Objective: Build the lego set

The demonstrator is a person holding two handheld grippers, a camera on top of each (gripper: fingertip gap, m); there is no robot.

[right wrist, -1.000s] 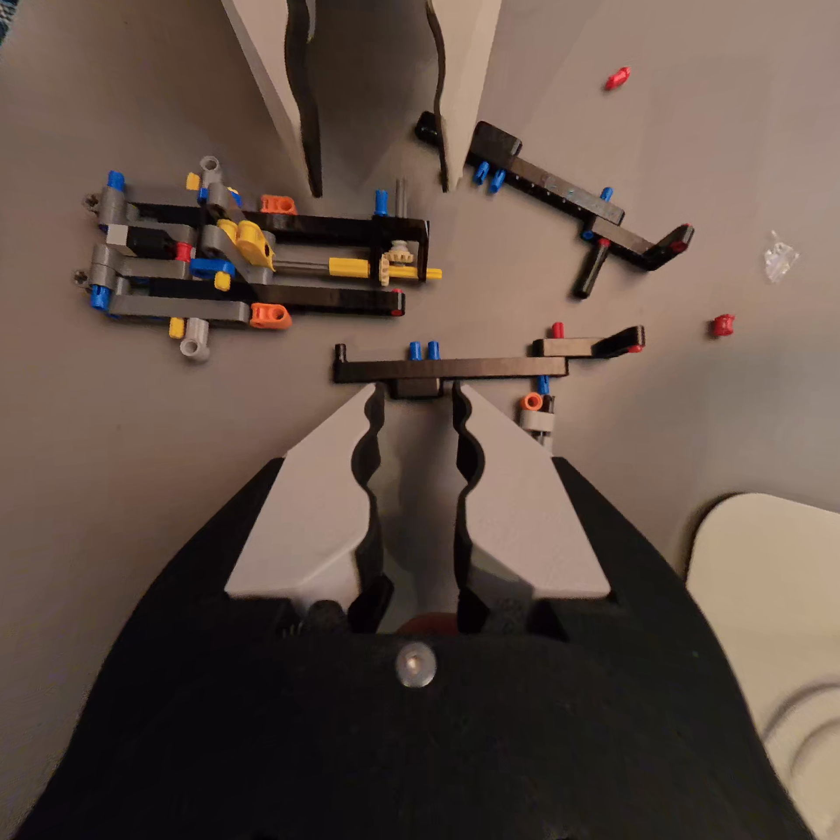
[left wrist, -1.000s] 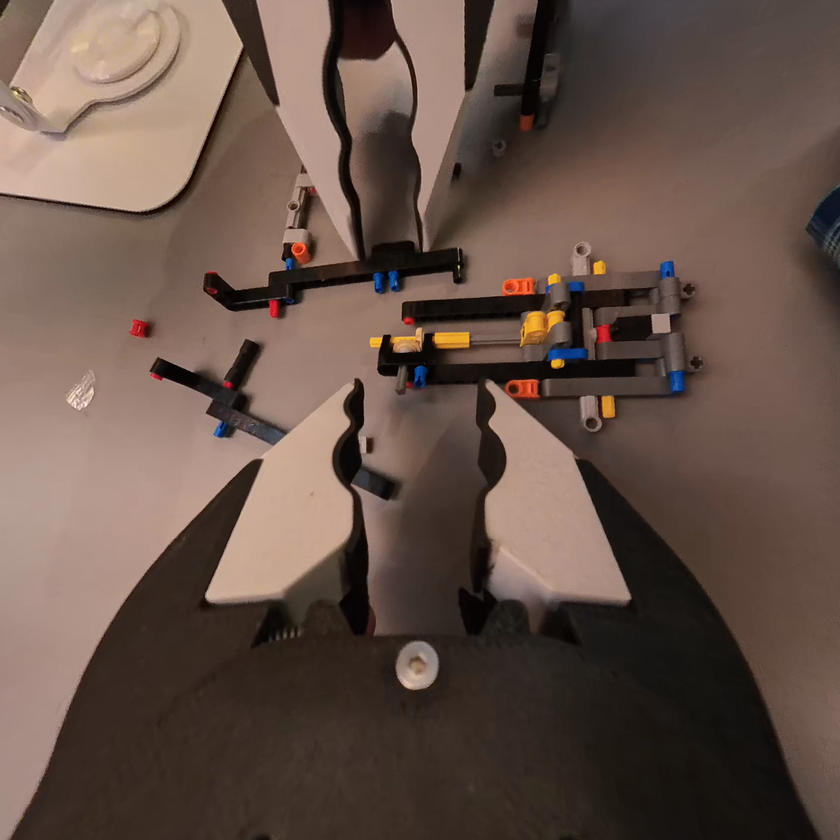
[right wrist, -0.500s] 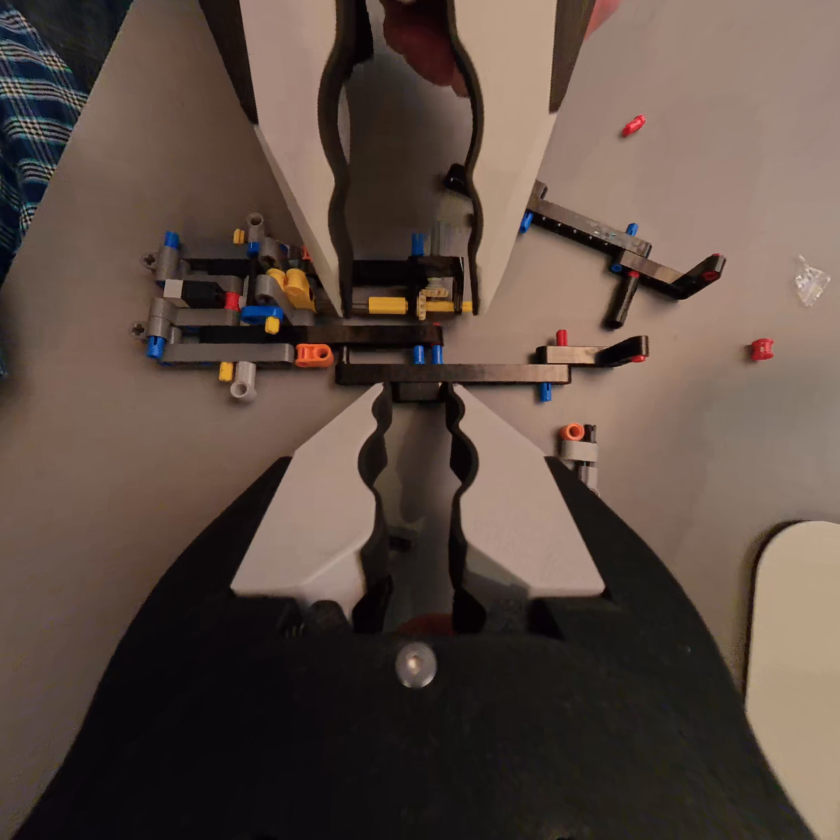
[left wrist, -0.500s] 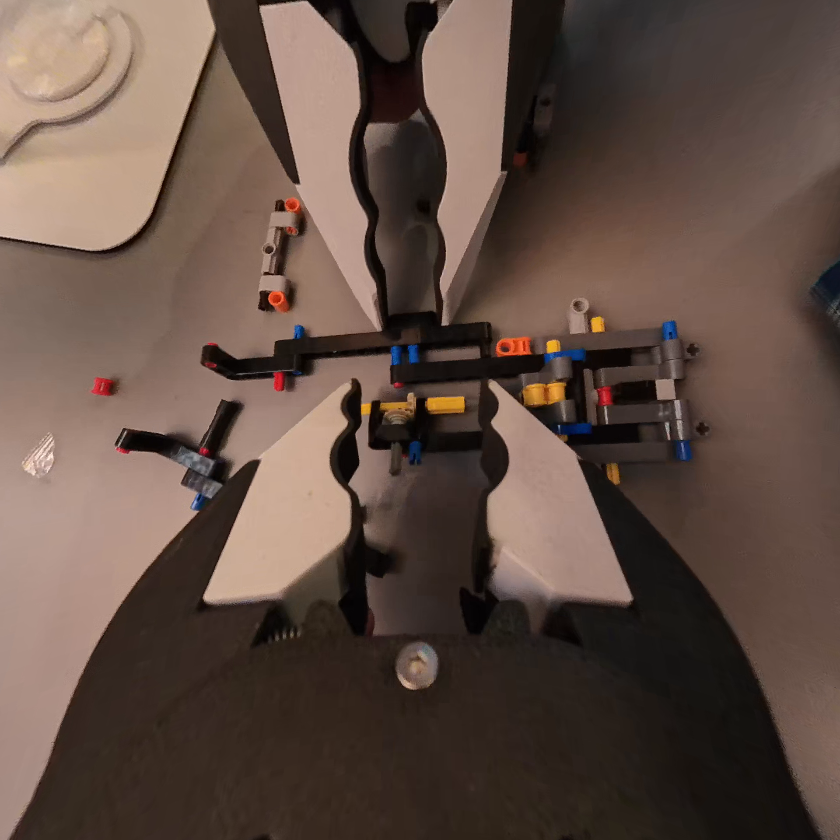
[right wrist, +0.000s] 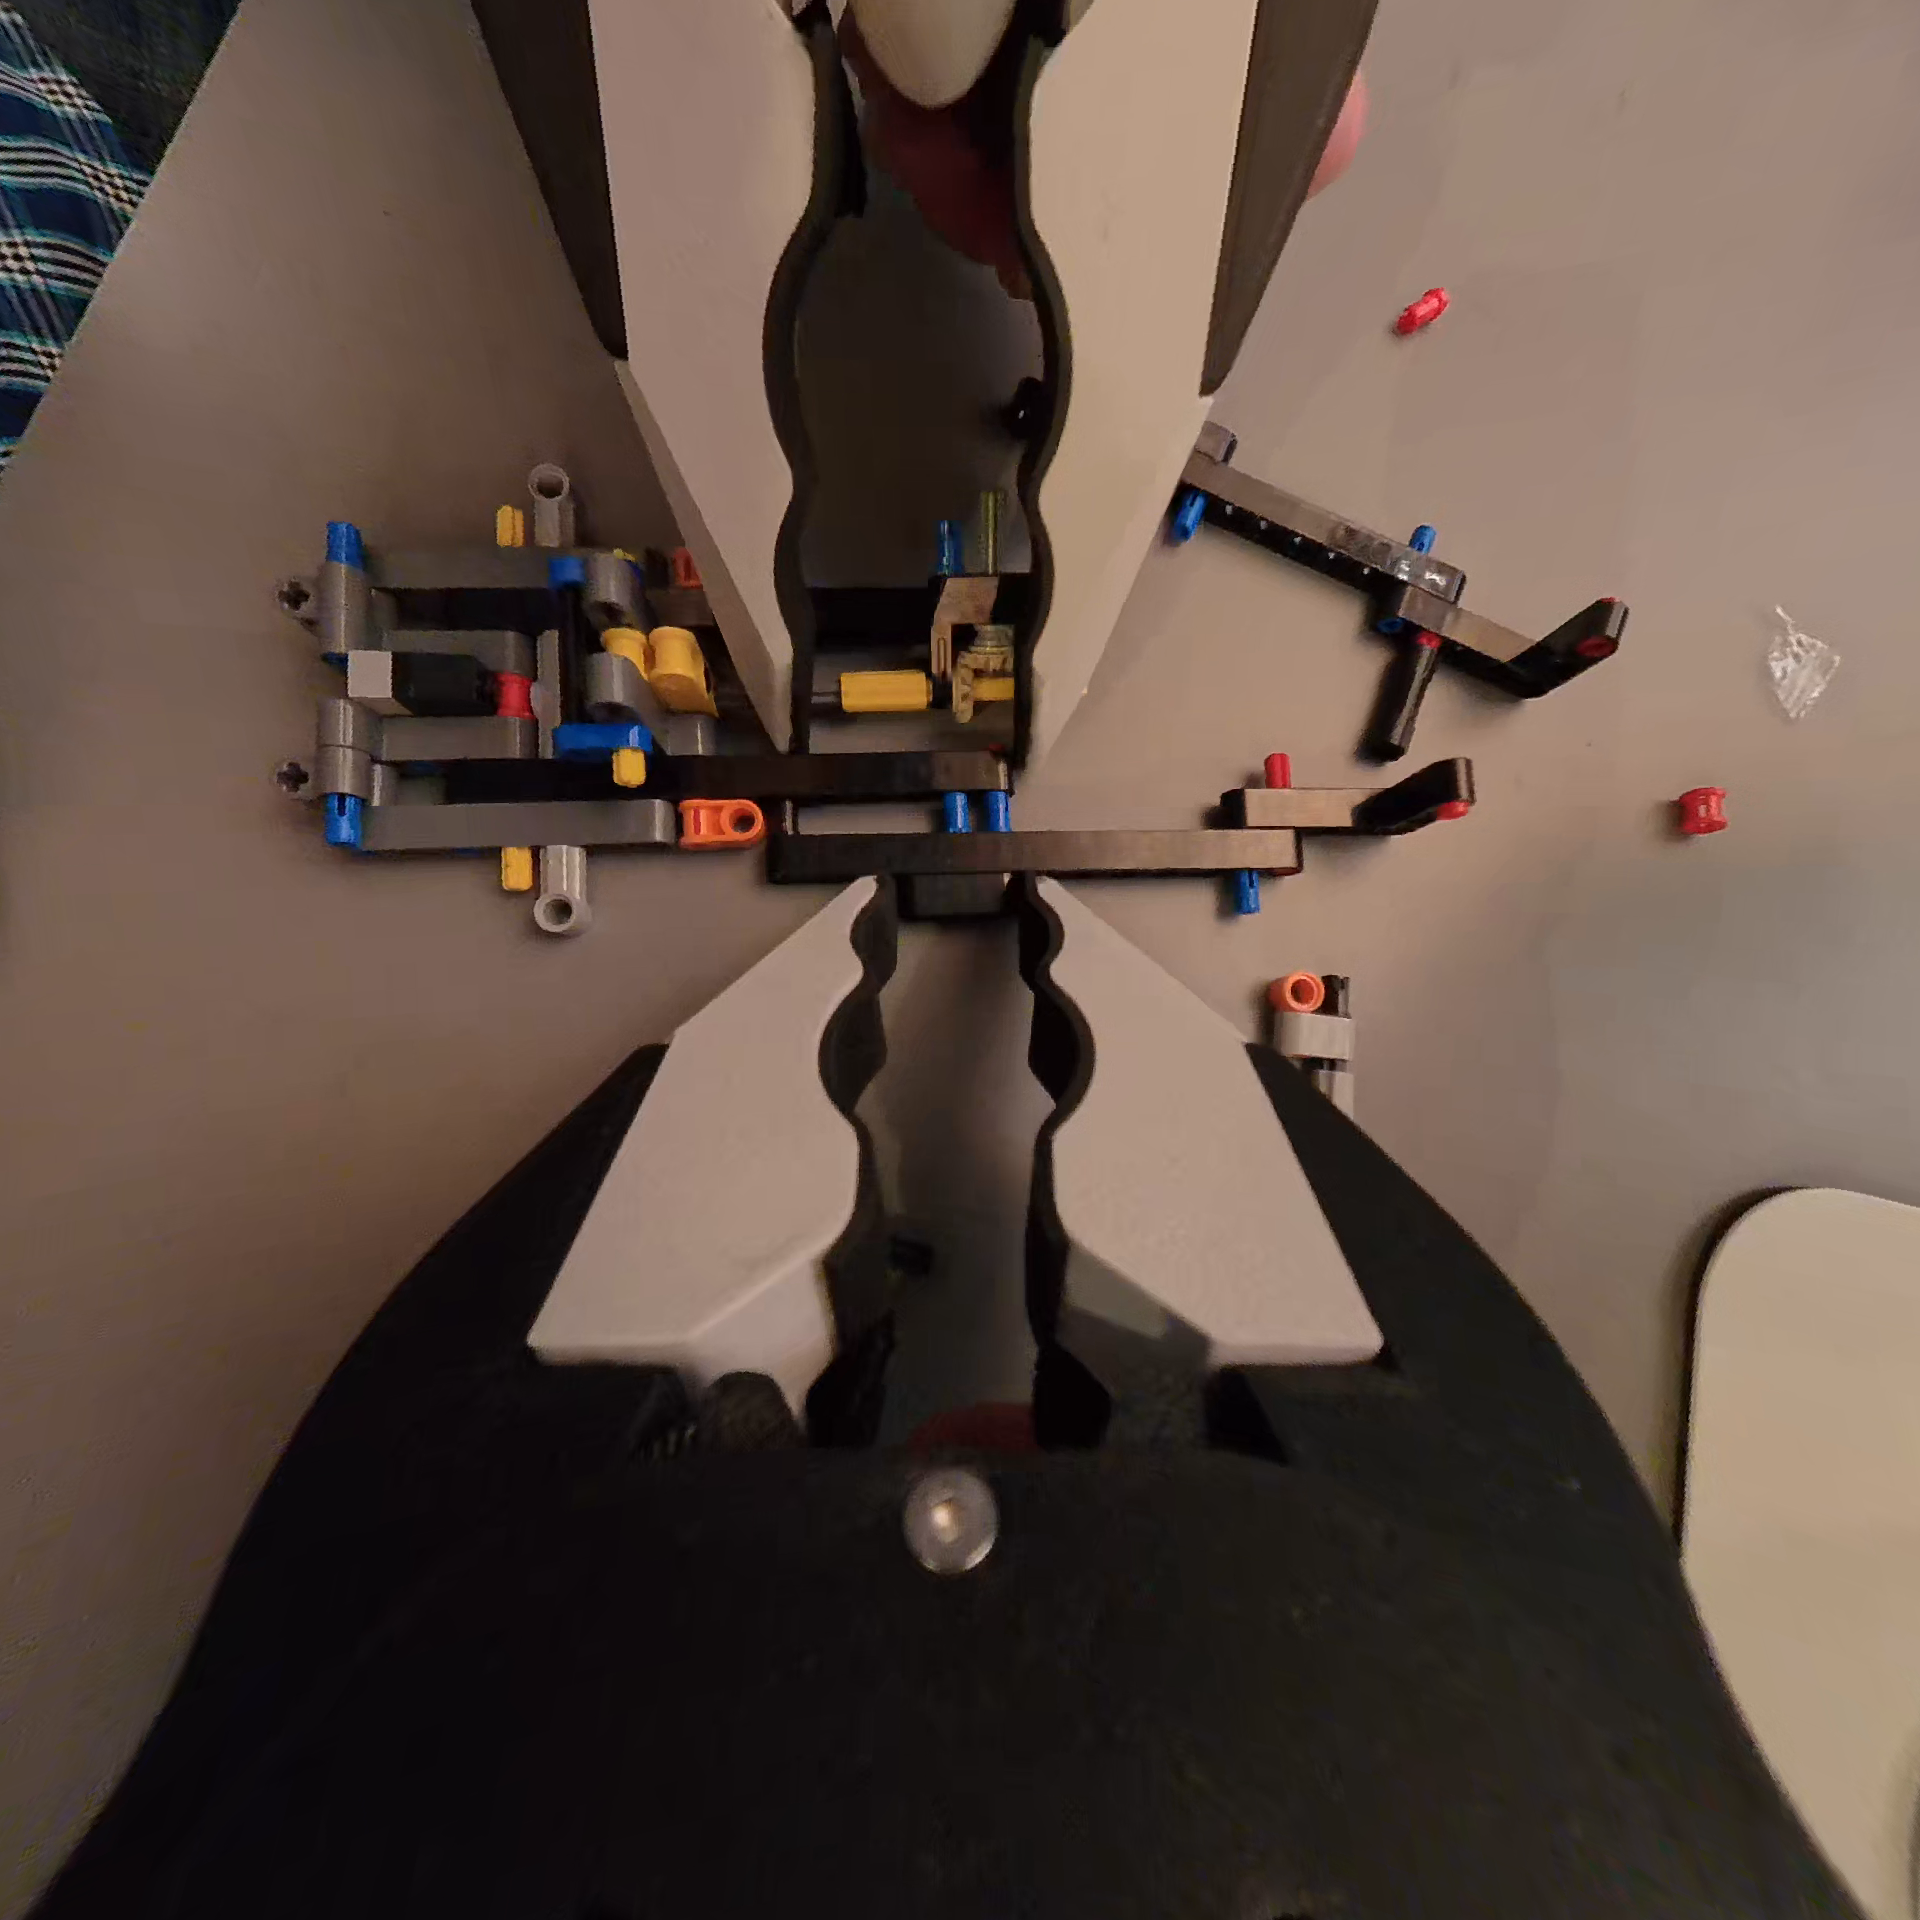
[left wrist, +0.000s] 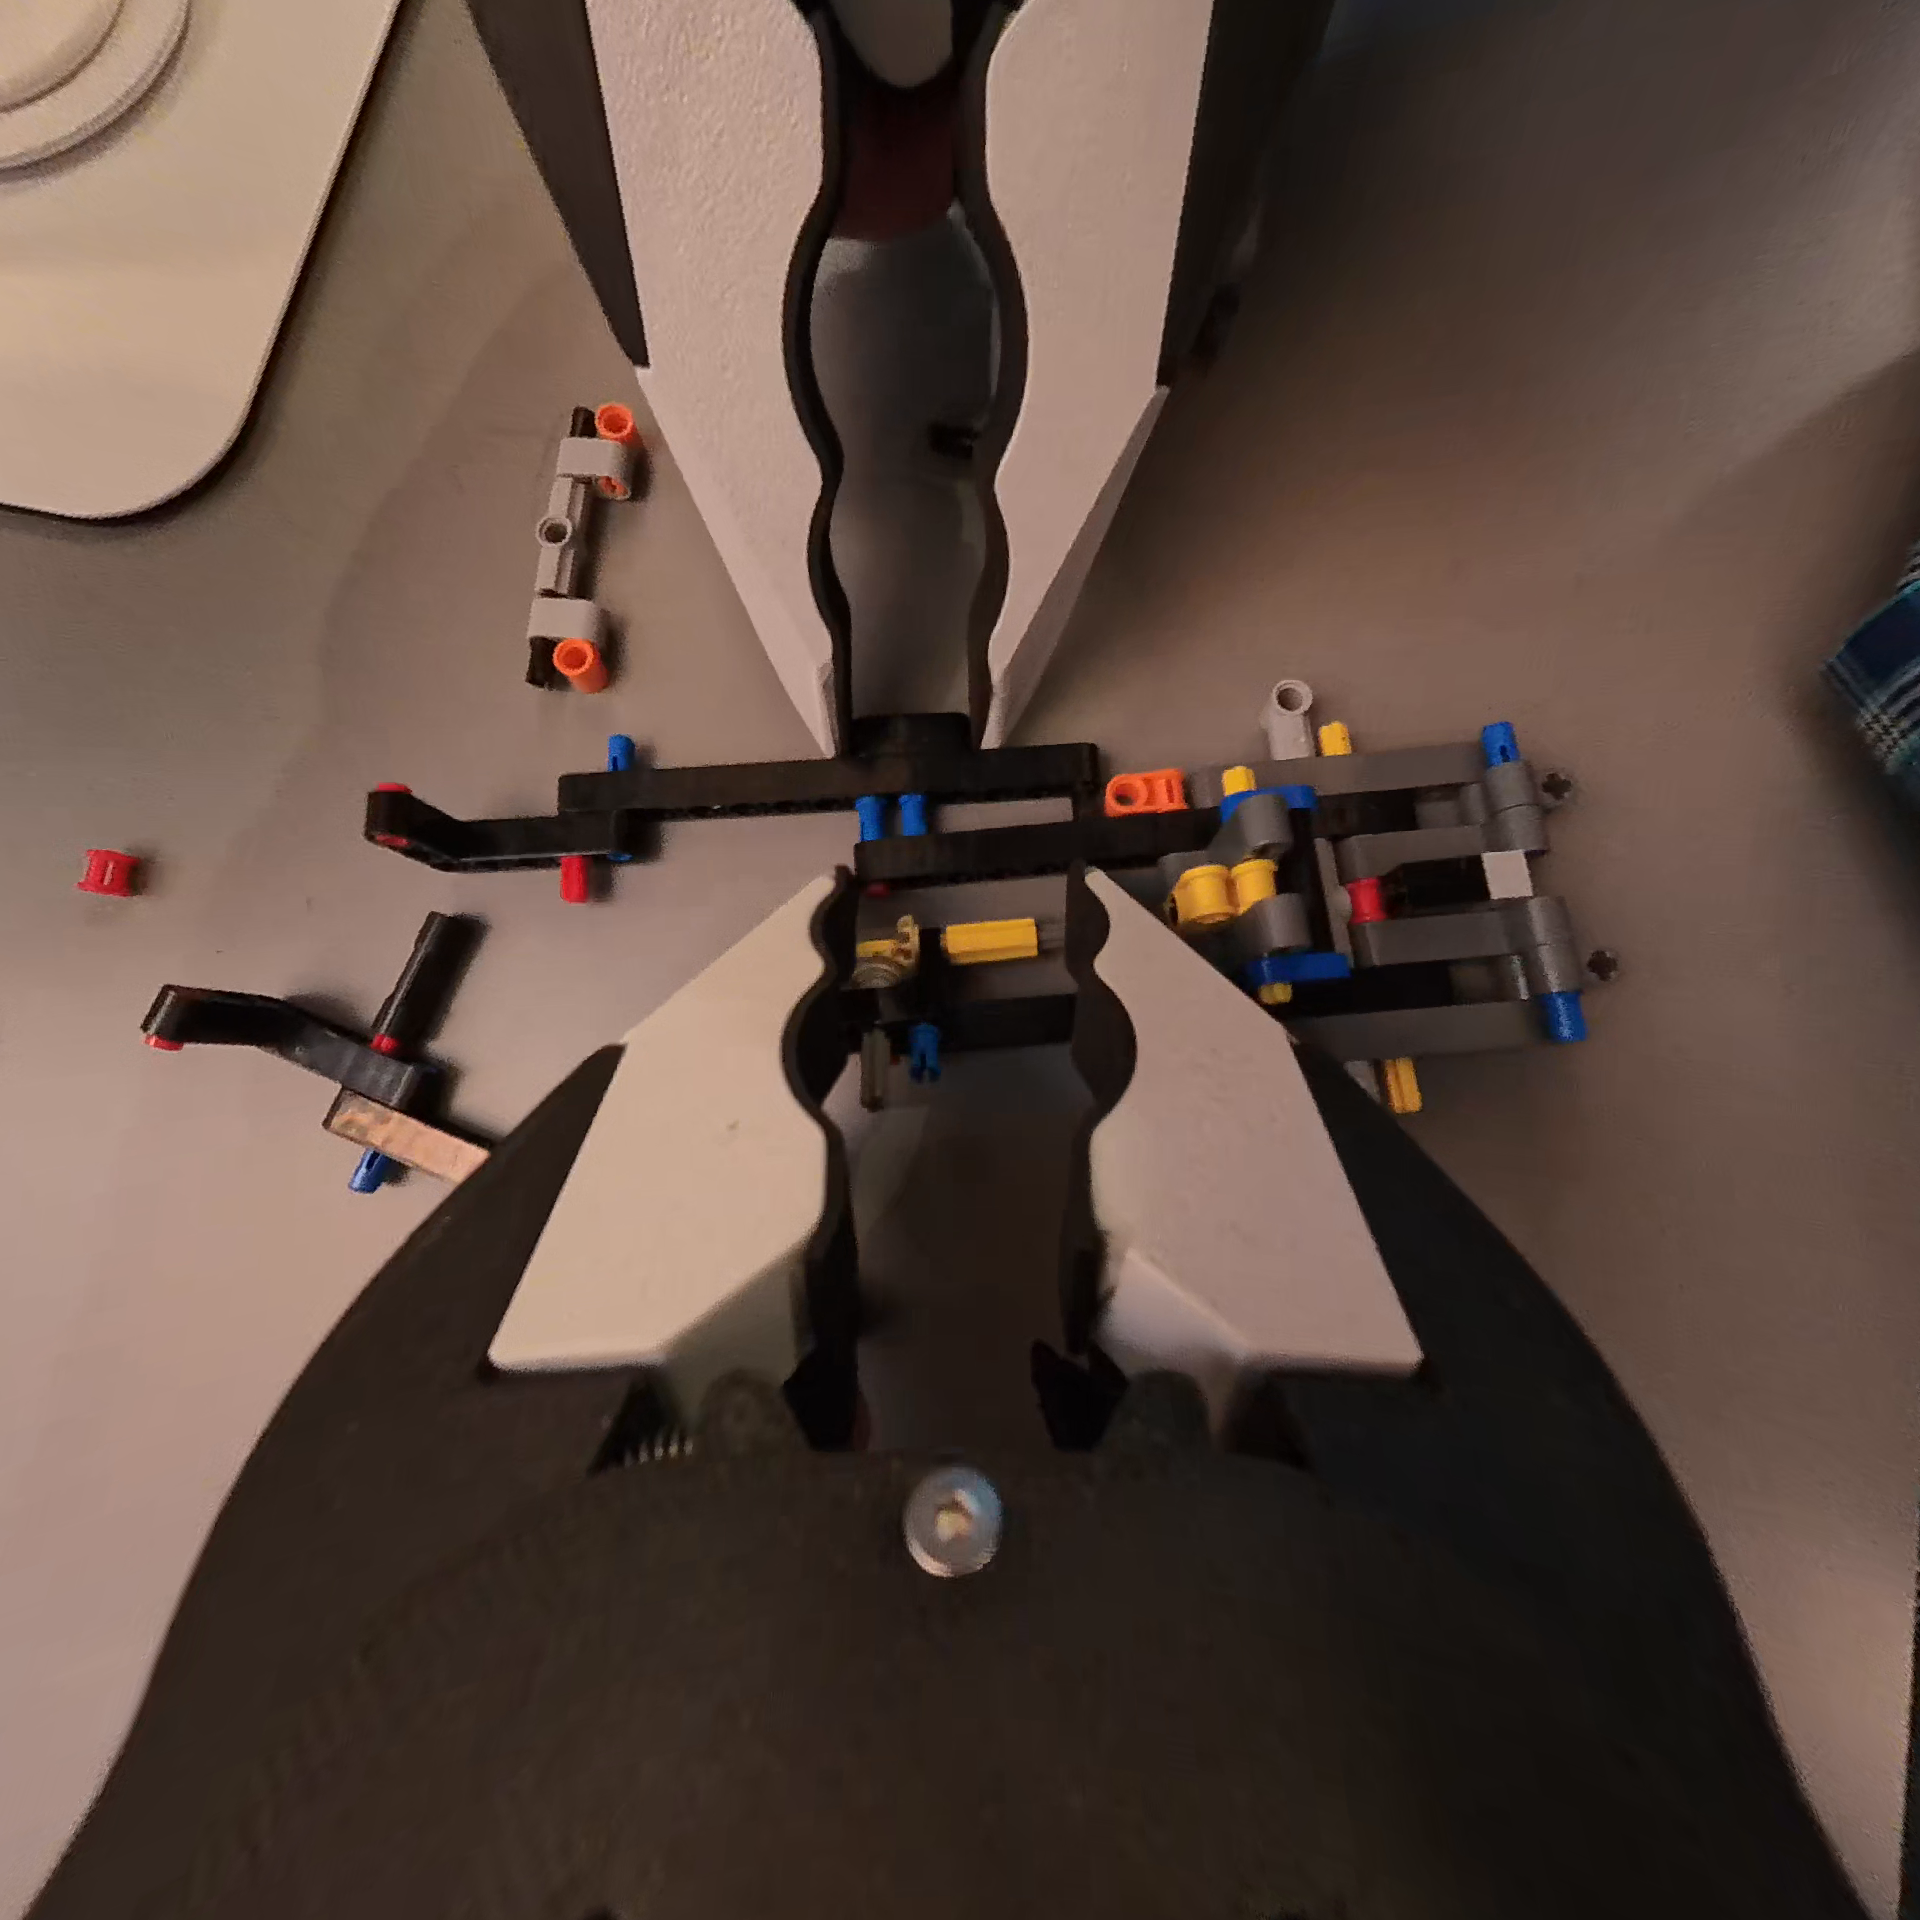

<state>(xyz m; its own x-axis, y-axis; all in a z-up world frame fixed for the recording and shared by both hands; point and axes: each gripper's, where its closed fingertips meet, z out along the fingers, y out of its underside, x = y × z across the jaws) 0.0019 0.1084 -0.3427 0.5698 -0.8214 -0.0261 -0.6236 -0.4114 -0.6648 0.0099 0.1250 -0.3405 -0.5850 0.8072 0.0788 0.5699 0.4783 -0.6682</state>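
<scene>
The grey, black and yellow chassis assembly [left wrist: 1403,904] [right wrist: 468,675] lies on the grey table. My left gripper [left wrist: 964,888] is shut on its black front frame, one finger on each side; it also shows in the right wrist view [right wrist: 909,748]. My right gripper [right wrist: 951,883] is shut on a small black block on the long black beam [right wrist: 1122,854] [left wrist: 748,795]. It faces the left gripper, and shows at the top of the left wrist view [left wrist: 909,727]. The beam's two blue pins [right wrist: 975,810] touch the chassis's black side beam.
A second black arm assembly [left wrist: 301,1039] [right wrist: 1455,613] lies off to the side, with a red bush [left wrist: 107,871] [right wrist: 1702,810] and a clear piece [right wrist: 1803,660] beyond it. A grey connector with orange ends [left wrist: 577,551] and a white base [left wrist: 135,260] lie close by. Only a small space, under 4 cm, lies between the two pairs of fingers. Both grippers' tips are roughly 15 cm from the red bush [left wrist: 107,871]. The right camera catches it too, in the right wrist view [right wrist: 1705,803].
The right gripper carried the black beam up to the chassis until its blue pins met it. The left gripper moved forward over the chassis front and narrowed onto it.
</scene>
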